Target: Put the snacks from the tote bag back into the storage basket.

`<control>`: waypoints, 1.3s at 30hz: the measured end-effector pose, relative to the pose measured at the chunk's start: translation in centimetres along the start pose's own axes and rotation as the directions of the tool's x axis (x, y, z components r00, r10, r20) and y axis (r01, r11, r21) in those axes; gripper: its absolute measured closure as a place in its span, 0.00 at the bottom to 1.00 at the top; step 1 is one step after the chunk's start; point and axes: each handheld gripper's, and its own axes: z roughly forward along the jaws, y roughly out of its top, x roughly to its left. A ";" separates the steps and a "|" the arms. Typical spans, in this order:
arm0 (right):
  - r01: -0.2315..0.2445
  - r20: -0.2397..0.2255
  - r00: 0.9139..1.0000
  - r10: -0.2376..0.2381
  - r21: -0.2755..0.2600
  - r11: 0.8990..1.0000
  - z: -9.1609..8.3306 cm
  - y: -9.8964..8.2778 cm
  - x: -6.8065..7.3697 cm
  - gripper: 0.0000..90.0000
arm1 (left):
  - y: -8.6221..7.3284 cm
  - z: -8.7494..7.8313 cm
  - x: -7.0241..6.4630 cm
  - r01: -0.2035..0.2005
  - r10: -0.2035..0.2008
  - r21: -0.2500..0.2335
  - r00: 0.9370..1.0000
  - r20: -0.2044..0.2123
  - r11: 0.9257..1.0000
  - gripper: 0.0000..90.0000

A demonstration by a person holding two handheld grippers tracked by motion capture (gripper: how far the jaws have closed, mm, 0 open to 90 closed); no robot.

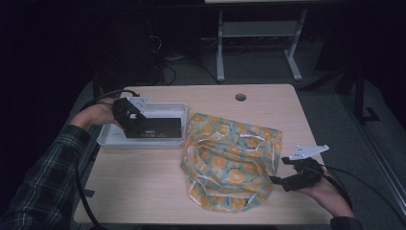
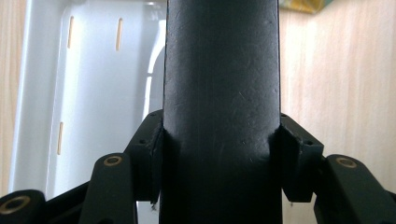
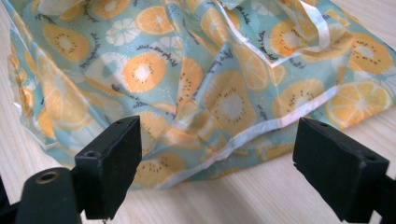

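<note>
The left gripper (image 1: 143, 125) is clamped on a black box (image 1: 155, 126), a long dark block that it holds over the white tray (image 1: 107, 140) near the tabletop's left edge; in the left gripper view the box (image 2: 222, 93) runs up between the two jaws, whose pads press on its sides, with the tray (image 2: 93, 84) behind it. The right gripper (image 1: 280, 181) sits near the right front corner of the tabletop with its jaws standing apart and nothing between them, aimed at the hem of the fruit-print bag (image 1: 230, 160), which lies crumpled in the middle of the tabletop, touching the tray's right end. In the right gripper view the bag (image 3: 196, 88) and its white-trimmed hem lie just beyond the pads. My guess is that the box is meant for the bag, and the risks follow from that. The grip is near one end of a long box, so it could pivot or slip in the pads when swung sideways. The bag's fabric is thin and limp; the right jaws could close on both layers at once and pinch the mouth shut, or skid off the hem. If the mouth sags, the box may catch the edge and drag the bag across the tabletop.
</note>
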 end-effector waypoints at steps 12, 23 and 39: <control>-0.024 0.023 0.999 0.024 0.000 1.000 -0.7 -0.9 -0.2 0.16 | -1.0 2.0 0.3 -0.002 0.001 0.036 1.000 0.013 0.999 0.47; -0.023 0.029 0.999 0.023 0.001 1.000 -0.7 -1.0 -0.3 0.16 | -0.8 2.6 0.0 -0.021 0.020 0.055 1.000 0.010 0.998 0.47; -0.029 0.027 0.999 0.029 0.000 1.000 -0.8 -1.0 -0.4 0.16 | -1.2 4.5 0.1 -0.015 0.013 0.074 0.999 0.034 0.997 0.47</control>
